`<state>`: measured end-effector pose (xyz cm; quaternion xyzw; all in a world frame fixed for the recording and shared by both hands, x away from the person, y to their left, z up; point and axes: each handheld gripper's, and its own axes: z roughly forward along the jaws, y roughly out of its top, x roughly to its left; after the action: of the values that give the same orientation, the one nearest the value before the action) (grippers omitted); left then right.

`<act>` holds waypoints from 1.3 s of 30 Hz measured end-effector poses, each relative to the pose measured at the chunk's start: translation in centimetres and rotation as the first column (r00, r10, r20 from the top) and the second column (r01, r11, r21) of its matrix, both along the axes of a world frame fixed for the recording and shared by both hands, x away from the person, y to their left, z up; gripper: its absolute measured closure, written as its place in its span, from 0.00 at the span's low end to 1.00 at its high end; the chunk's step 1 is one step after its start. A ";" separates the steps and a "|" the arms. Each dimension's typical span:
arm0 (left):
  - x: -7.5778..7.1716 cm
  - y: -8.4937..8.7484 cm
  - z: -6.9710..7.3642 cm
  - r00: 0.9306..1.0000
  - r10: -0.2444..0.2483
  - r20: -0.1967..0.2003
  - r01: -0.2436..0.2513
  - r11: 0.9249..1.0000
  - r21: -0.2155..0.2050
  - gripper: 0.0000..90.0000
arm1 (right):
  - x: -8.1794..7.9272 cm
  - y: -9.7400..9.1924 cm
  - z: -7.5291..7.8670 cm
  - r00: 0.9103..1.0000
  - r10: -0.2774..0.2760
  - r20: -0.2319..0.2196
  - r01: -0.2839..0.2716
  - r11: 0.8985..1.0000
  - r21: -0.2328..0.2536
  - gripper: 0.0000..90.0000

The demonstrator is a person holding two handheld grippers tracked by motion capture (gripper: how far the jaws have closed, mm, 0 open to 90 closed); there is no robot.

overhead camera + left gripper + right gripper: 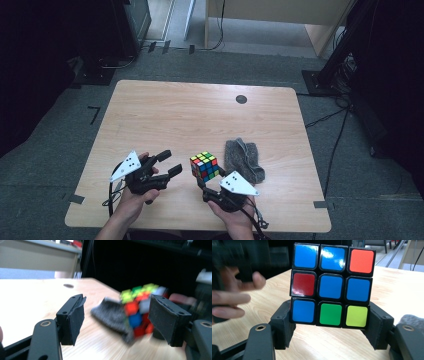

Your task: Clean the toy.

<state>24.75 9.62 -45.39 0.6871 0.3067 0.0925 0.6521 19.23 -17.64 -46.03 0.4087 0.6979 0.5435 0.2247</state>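
A scrambled puzzle cube [205,166] is lifted a little above the wooden table [200,110], near its front edge. My right gripper [207,181] is shut on the cube's bottom layer. In the right gripper view the cube [332,285] shows a mostly blue face, and the pads [284,325] press on both sides of its lowest row. My left gripper [171,162] stands open just left of the cube with nothing between its fingers. The left gripper view shows that gripper [117,315] aimed at the blurred cube [140,312], which lies beyond its tips.
A crumpled grey cloth [244,159] lies on the table just right of the cube. A small dark round spot [241,99] sits near the table's far edge. Cables [340,135] and a black stand [325,75] are on the floor at the right.
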 end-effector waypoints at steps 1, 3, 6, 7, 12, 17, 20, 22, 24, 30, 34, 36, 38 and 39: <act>0.1 -0.1 -0.4 1.000 -0.004 0.006 0.004 0.999 0.041 0.33 | 0.1 -0.4 0.3 1.000 0.003 -0.003 -0.003 1.000 0.007 0.38; 0.1 -0.3 -0.7 1.000 -0.017 0.019 0.014 0.993 0.118 0.35 | 0.4 -1.2 0.9 0.999 0.026 -0.023 -0.025 0.999 0.024 0.38; -0.4 -1.1 -1.1 0.997 -0.040 0.070 0.019 0.961 0.277 0.29 | 0.6 -2.1 1.8 0.997 0.062 -0.056 -0.059 0.997 0.051 0.38; -0.6 -1.5 -1.3 0.994 -0.053 0.092 0.020 0.946 0.324 0.27 | 0.6 -2.2 1.9 0.995 0.069 -0.065 -0.065 0.996 0.064 0.38; -1.6 -2.8 -1.7 0.979 -0.126 0.158 0.050 0.909 0.414 0.18 | 0.7 -2.3 2.5 0.982 0.141 -0.129 -0.125 0.984 0.127 0.38; -2.2 -2.9 -1.5 0.958 -0.154 0.244 0.041 0.910 0.413 0.18 | 0.8 -1.7 2.6 0.952 0.229 -0.203 -0.195 0.965 0.174 0.38; -2.7 -3.1 -1.6 0.935 -0.185 0.303 0.035 0.897 0.440 0.19 | 0.9 -1.4 2.6 0.936 0.253 -0.245 -0.207 0.958 0.201 0.38; -3.0 -3.3 -1.7 0.922 -0.203 0.328 0.032 0.888 0.460 0.19 | 1.0 -1.2 2.6 0.921 0.277 -0.275 -0.217 0.949 0.229 0.38; -3.2 -3.6 -1.8 0.913 -0.217 0.346 0.028 0.879 0.477 0.19 | 1.1 -1.0 2.6 0.904 0.300 -0.305 -0.231 0.942 0.244 0.38; -3.6 -4.0 -1.8 0.894 -0.223 0.388 0.012 0.879 0.477 0.26 | 1.5 -0.3 2.0 0.854 0.323 -0.409 -0.246 0.942 0.231 0.38; -3.7 -4.1 -2.0 0.887 -0.239 0.394 0.018 0.872 0.489 0.35 | 1.9 -0.3 1.6 0.836 0.335 -0.435 -0.251 0.938 0.240 0.38; -3.5 -4.1 -2.0 0.902 -0.228 0.366 0.020 0.870 0.493 0.38 | 1.9 -0.7 1.6 0.847 0.323 -0.422 -0.231 0.939 0.256 0.35; -3.3 -4.0 -2.0 0.917 -0.210 0.340 0.015 0.869 0.495 0.38 | 2.0 -1.1 1.8 0.851 0.324 -0.413 -0.216 0.933 0.287 0.27; -3.1 -3.9 -1.9 0.924 -0.205 0.322 0.024 0.872 0.489 0.38 | 2.1 -1.2 1.9 0.853 0.327 -0.407 -0.216 0.931 0.294 0.26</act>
<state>21.61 5.75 -47.29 0.8142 0.1065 0.2510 0.5125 21.30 -18.89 -44.15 0.4436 0.7116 0.5400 -0.0729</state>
